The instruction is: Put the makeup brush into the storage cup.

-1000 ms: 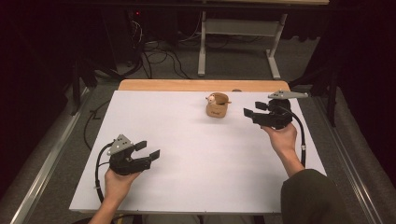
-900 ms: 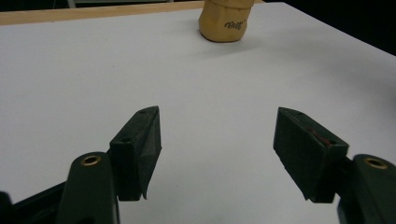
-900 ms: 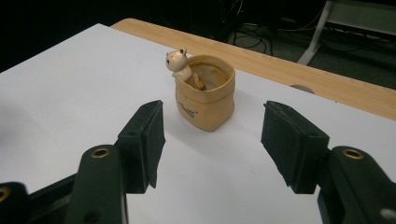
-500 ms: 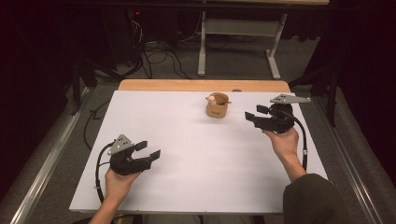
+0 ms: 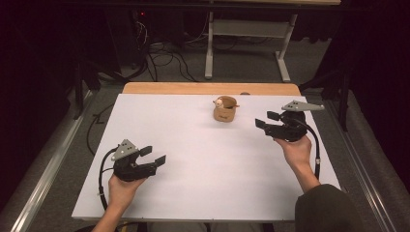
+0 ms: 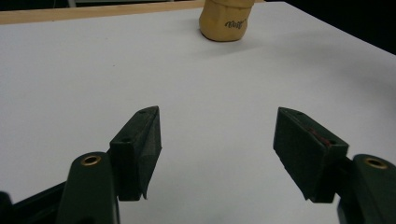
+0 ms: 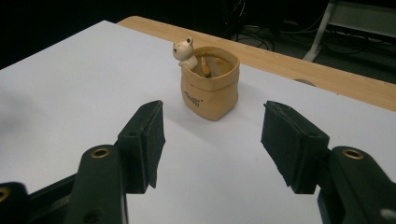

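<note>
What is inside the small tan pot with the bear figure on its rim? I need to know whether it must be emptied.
In the small tan pot, a thin orange-tipped stick leans beside the cream bear figure. The pot's wall hides its bottom.

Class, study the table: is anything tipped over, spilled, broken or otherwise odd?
Nothing stands out. The tan pot stands upright on the white table, with a small bear figure at its rim. Nothing is spilled, and both grippers are open and apart from it.
</note>
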Demonstrator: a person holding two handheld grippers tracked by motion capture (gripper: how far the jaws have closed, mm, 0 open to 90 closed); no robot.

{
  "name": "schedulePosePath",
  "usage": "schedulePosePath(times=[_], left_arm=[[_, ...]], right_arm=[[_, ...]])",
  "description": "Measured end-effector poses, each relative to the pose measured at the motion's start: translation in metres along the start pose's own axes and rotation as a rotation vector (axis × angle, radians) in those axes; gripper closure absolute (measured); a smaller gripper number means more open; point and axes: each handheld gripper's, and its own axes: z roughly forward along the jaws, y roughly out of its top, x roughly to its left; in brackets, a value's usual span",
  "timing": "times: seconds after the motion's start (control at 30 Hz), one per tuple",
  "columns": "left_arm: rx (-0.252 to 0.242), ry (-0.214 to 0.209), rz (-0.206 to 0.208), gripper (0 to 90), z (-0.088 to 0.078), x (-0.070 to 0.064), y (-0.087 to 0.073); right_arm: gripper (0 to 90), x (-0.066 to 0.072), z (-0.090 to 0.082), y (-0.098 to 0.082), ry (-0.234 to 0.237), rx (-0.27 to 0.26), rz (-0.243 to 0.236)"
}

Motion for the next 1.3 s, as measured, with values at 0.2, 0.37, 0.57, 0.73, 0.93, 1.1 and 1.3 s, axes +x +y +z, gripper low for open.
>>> schedulePosePath(times=[0.2,0.37,0.57,0.73,0.93,1.1,1.3], left_arm=[[0.001,-0.001,0.002,32.7,0.0,0.0,0.0],[0.0,-0.001,0.001,32.7,0.0,0.0,0.0],[0.003,-0.001,0.001,32.7,0.001,0.0,0.0],[0.004,-0.001,0.002,32.7,0.001,0.0,0.0],[0.006,-0.001,0.001,32.8,0.0,0.0,0.0],[0.005,-0.001,0.0,32.8,0.001,0.0,0.0],[0.006,0.0,0.0,32.8,0.001,0.0,-0.001]], right_arm=[[41.2,0.002,-0.004,-0.004,0.011,-0.008,0.0],[41.2,0.005,-0.008,-0.007,0.022,-0.014,-0.004],[41.2,0.007,-0.01,-0.01,0.033,-0.019,-0.004],[41.2,0.009,-0.013,-0.012,0.043,-0.021,-0.003],[41.2,0.011,-0.016,-0.015,0.053,-0.027,0.006],[41.1,0.013,-0.017,-0.016,0.06,-0.024,0.006],[41.2,0.016,-0.017,-0.02,0.073,-0.027,0.009]])
